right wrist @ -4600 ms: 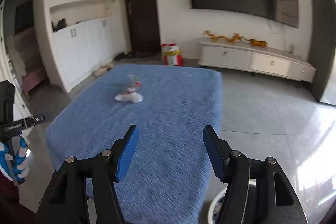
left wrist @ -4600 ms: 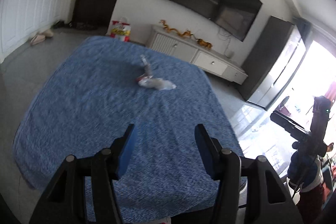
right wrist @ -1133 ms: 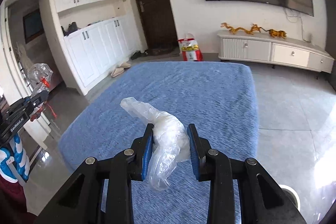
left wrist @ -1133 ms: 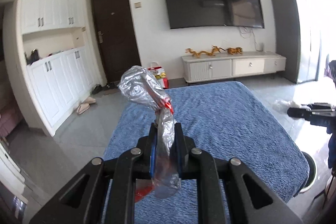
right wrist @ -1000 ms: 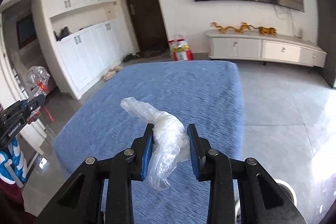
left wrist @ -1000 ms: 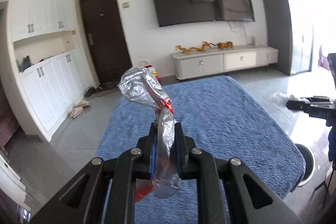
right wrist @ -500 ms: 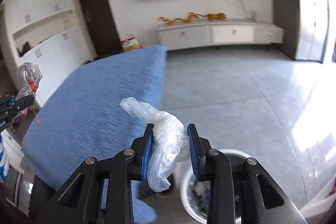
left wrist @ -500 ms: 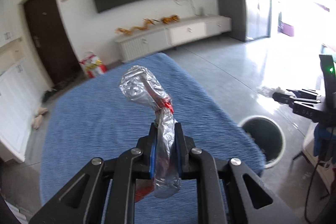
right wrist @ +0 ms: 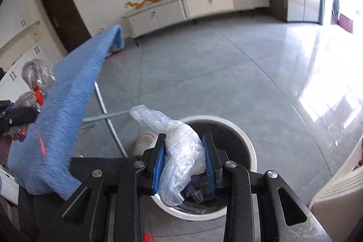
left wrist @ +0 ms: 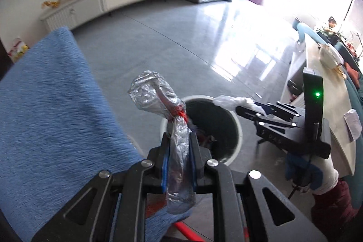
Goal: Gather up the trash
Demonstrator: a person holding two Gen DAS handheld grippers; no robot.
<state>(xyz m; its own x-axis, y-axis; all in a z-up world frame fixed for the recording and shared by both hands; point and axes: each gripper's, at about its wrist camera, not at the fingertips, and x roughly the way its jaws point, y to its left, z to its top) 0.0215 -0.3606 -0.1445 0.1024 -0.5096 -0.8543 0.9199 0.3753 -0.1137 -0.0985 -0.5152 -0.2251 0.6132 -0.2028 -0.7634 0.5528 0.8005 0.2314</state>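
Note:
My left gripper (left wrist: 179, 140) is shut on a crumpled silver foil wrapper (left wrist: 156, 96) with a red tie, which sticks up past the fingertips. My right gripper (right wrist: 183, 142) is shut on a clear crumpled plastic bag (right wrist: 181, 146). A round white trash bin (right wrist: 247, 146) with a dark liner stands on the floor directly under both grippers; some trash lies inside it. In the left wrist view the same trash bin (left wrist: 236, 126) shows behind the foil, with the right gripper (left wrist: 245, 109) and its plastic bag (left wrist: 231, 101) over its far rim.
The table under a blue cloth (left wrist: 50, 110) lies to the left, its metal leg (right wrist: 109, 115) beside the bin. Grey tiled floor (right wrist: 204, 65) stretches to a white TV cabinet (right wrist: 195, 6). A counter (left wrist: 326, 92) runs along the right. A person's foot (right wrist: 145, 142) is by the bin.
Both grippers have swung right off the blue table and tilted down, so the trash bin now sits under them. Each still holds its piece of trash.

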